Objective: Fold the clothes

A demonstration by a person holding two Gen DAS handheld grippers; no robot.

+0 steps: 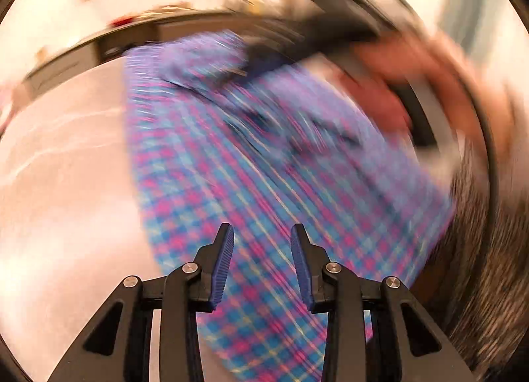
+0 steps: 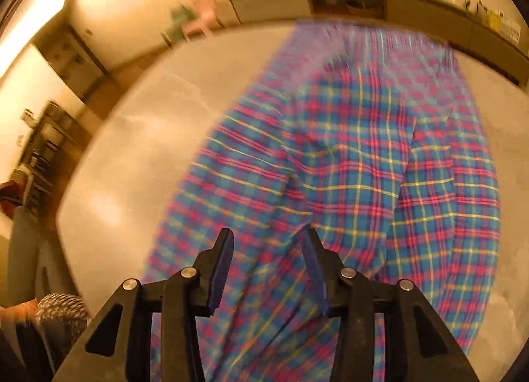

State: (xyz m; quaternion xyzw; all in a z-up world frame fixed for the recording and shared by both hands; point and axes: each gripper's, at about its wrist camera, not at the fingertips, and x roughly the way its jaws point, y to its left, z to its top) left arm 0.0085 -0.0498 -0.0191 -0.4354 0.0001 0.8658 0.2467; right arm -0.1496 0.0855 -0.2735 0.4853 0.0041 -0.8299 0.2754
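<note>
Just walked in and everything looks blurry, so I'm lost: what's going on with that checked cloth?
A person with a handheld gripper in each hand is working on a plaid garment spread on a pale table, apparently to fold it. The left gripper hangs over the near part of the cloth with its jaws apart and nothing pinched. The right gripper is also over the fabric, jaws apart; cloth seems to bunch by one finger, but no grip is visible. Both views are motion-blurred.

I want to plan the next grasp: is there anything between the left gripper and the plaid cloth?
Nothing visible. The left gripper is open just over the plaid cloth on the table, with only cloth showing between its fingers. The picture is blurred, so small things could be missed.
</note>
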